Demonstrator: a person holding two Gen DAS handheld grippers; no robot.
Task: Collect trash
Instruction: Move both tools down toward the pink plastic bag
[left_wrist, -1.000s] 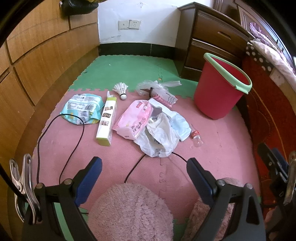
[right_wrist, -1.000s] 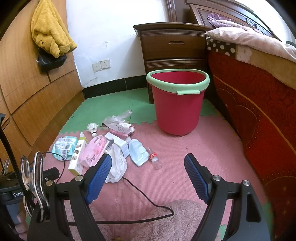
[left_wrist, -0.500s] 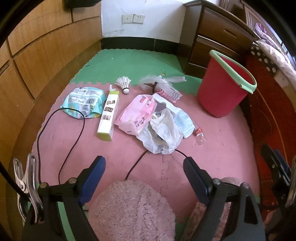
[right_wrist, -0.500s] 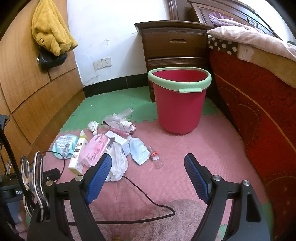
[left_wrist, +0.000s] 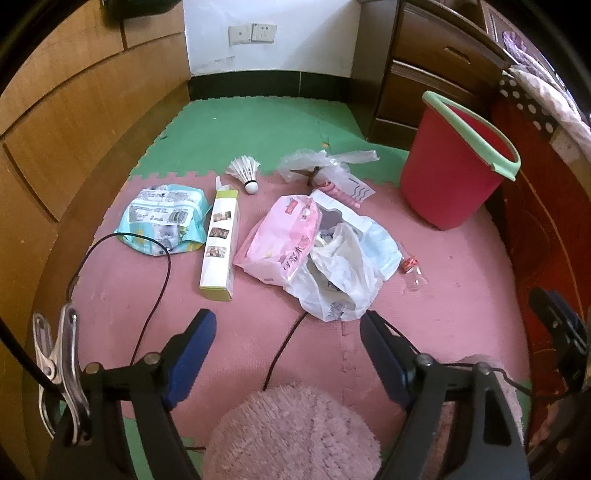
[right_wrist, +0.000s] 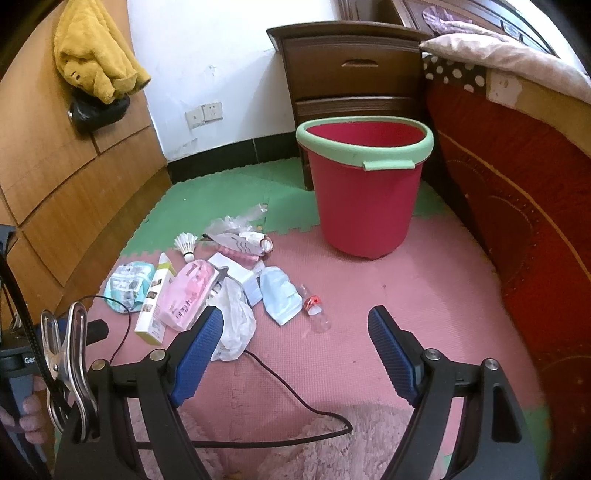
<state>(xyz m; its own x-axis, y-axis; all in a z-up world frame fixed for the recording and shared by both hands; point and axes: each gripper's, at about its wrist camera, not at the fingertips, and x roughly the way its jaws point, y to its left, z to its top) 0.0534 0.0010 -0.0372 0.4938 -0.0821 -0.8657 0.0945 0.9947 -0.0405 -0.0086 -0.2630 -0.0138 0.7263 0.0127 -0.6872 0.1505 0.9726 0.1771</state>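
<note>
Home bedroom, bed (right_wrist: 517, 155) with pillow (right_wrist: 491, 48) on it, wooden nightstand (right_wrist: 354, 74) just beside bed, red bin (right_wrist: 365, 199) before nightstand, foam floor mats (right_wrist: 406, 295), wardrobe panels (right_wrist: 55, 166) opposite bed

Each claw is built the same: the left claw (left_wrist: 286, 345) and the right claw (right_wrist: 295, 343) are formed of matt black arms, and blue ribbed pads (right_wrist: 197, 350) are carried on the inner faces. Round silver screws (right_wrist: 431, 354) are set into the arm joints. A bright metal spring clip (right_wrist: 62, 365) is fixed on the left-hand side of each frame, and a thin black cable (right_wrist: 22, 314) is run past it. Fluffy pink slippers (left_wrist: 291, 432) are worn on the feet. White lettering, only partly readable, is printed on a black handle (right_wrist: 16, 363).
</note>
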